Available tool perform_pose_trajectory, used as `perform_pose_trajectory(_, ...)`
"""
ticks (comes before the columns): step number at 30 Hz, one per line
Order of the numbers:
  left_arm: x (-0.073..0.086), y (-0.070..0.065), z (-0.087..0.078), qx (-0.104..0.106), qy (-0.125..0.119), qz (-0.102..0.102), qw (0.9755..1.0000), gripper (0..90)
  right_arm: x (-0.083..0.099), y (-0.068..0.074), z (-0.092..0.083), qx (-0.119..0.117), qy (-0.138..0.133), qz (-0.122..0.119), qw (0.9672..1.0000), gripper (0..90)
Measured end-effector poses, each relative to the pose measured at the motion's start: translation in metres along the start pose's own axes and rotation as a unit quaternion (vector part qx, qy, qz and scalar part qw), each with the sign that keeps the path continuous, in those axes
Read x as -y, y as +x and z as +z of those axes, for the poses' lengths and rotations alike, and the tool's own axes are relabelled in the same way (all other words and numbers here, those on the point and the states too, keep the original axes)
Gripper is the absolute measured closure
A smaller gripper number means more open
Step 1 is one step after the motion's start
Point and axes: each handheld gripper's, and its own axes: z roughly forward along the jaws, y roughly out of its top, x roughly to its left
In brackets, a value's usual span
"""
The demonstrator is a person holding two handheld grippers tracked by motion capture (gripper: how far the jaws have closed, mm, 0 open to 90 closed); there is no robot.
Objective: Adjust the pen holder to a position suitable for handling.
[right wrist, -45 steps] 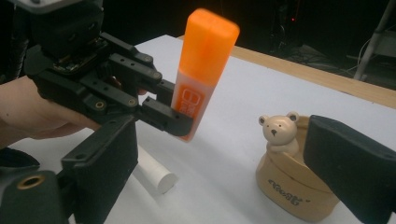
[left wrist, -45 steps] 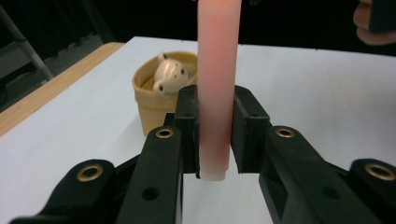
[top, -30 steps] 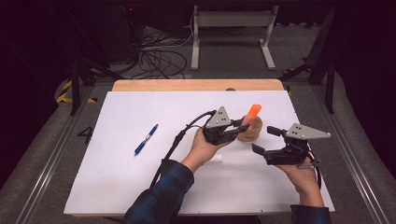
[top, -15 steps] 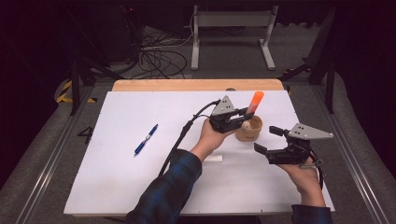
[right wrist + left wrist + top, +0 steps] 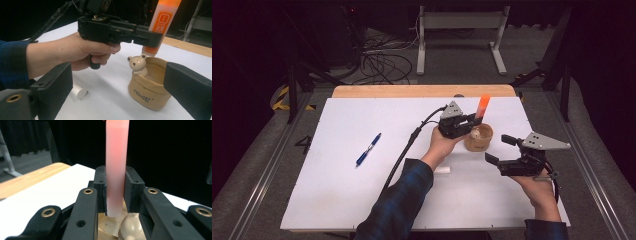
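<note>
My left gripper (image 5: 475, 120) is shut on an orange highlighter (image 5: 482, 106), which it holds upright. The highlighter's lower end hangs just above the mouth of a tan pen holder (image 5: 479, 140) with a small bear figure on its rim. In the left gripper view the pads (image 5: 101, 187) squeeze the highlighter (image 5: 116, 170) over the holder (image 5: 130, 227). My right gripper (image 5: 498, 149) stands open to the right of the holder, nothing between its jaws. The right gripper view faces the holder (image 5: 147, 92), the bear (image 5: 137, 65) and the highlighter (image 5: 160, 27).
A blue pen (image 5: 368, 149) lies on the white table top (image 5: 337, 200) at the left. A short white cylinder (image 5: 443, 170) lies below my left wrist, near the holder. A wooden strip (image 5: 422, 91) runs along the far edge.
My left hand has carried the highlighter away from the person and over the holder, and the highlighter now stands more upright. My right gripper has kept still.
</note>
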Motion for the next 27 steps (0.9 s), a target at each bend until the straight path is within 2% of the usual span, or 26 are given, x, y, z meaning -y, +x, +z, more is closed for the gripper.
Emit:
perform_pose_trajectory(3,0.005,0.002,0.004,0.001,0.004,-0.008,1.0000,75.2,0.000,0.000,0.001,0.000,0.001,-0.002,1.0000,9.7)
perform_pose_trajectory(7,0.009,0.002,0.007,0.003,0.014,-0.009,0.9999,75.2,0.000,0.000,0.001,0.000,0.002,-0.002,1.0000,9.8)
perform_pose_trajectory(14,0.012,0.003,0.010,0.009,0.012,-0.018,0.9997,75.1,0.000,0.000,0.000,0.001,0.000,-0.001,1.0000,9.8)
perform_pose_trajectory(21,0.013,0.005,0.010,-0.001,0.019,-0.015,0.9997,75.0,0.000,0.000,0.000,0.002,0.001,-0.002,1.0000,9.8)
perform_pose_trajectory(27,0.015,0.008,0.009,0.002,0.029,-0.022,0.9993,75.0,0.000,0.000,0.001,0.002,0.001,-0.002,1.0000,9.8)
